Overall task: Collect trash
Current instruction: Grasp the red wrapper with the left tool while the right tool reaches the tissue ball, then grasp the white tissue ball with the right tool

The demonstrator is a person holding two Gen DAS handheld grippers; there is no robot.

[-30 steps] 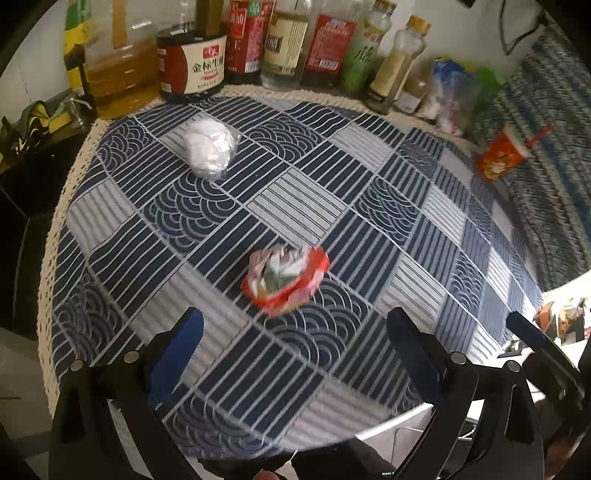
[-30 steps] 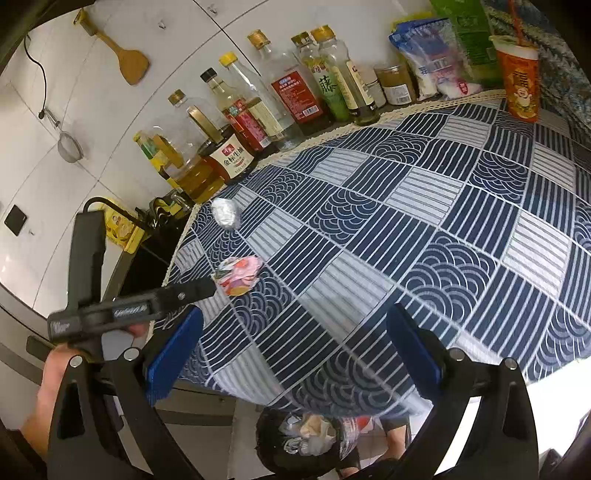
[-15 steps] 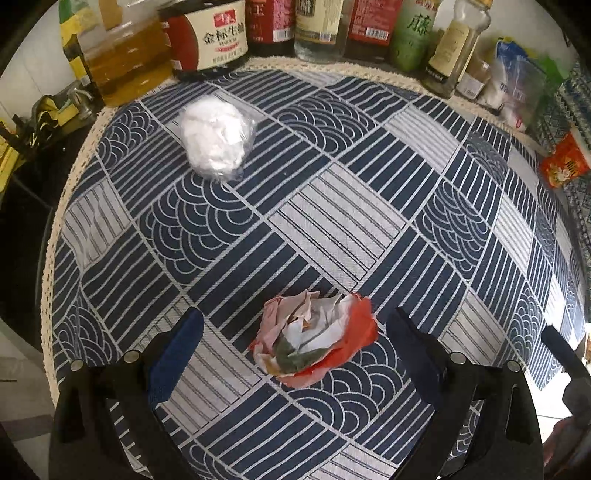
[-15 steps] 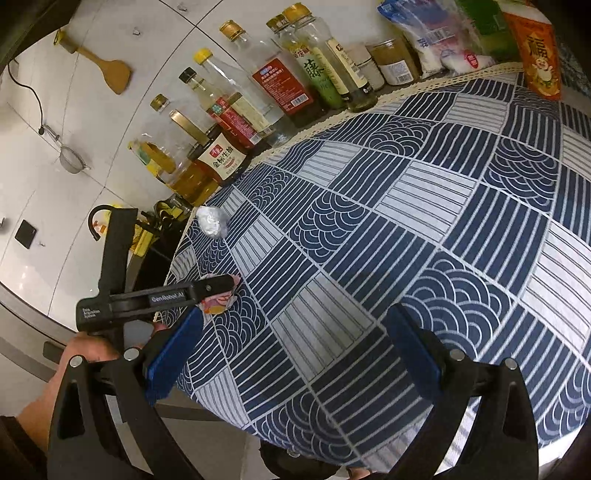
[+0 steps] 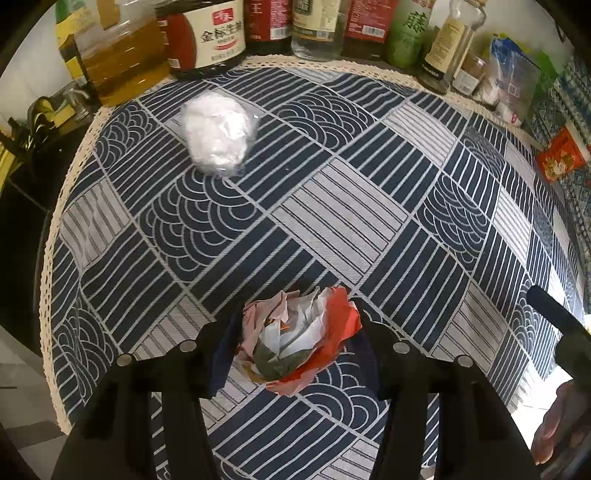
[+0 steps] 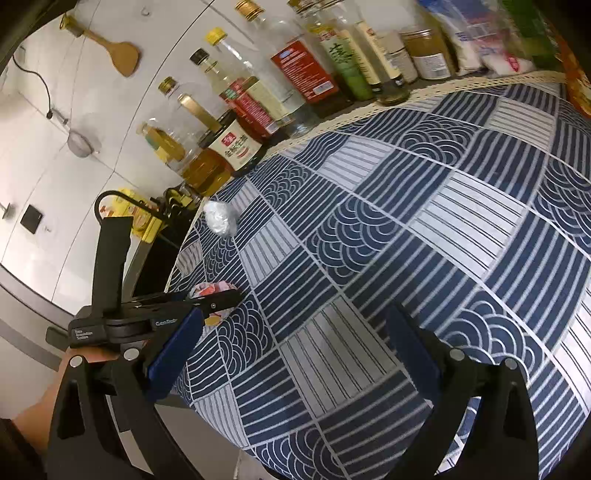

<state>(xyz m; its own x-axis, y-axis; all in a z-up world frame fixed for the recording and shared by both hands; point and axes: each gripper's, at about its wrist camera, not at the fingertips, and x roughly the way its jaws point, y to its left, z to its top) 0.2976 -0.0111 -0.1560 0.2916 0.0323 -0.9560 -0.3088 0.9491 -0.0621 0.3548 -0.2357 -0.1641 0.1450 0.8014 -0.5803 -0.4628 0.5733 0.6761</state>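
Containers: a row of condiment bottles point(image 5: 321, 26) stood along the far edge of the worktop point(image 5: 332, 206), ahead of the left tool point(image 5: 295, 354). A jug of amber oil point(image 5: 122, 59) was part-filled; a dark soy sauce jar point(image 5: 207, 37) stood just beside it; a lidded jar point(image 6: 424, 55) held a yellowish paste.

Change: half a second before, the left tool's fingers stood wide on either side of the crumpled red-and-white wrapper point(image 5: 299, 343); now they had narrowed and pressed against its two flanks, clenched on it.

Task items: the wrapper lay on the patterned cloth between the left tool's fingers. A white crumpled ball in clear film point(image 5: 218, 136) lay well ahead and left of it. The right tool point(image 6: 295, 354) hung released, gripping nothing, over the near cloth.
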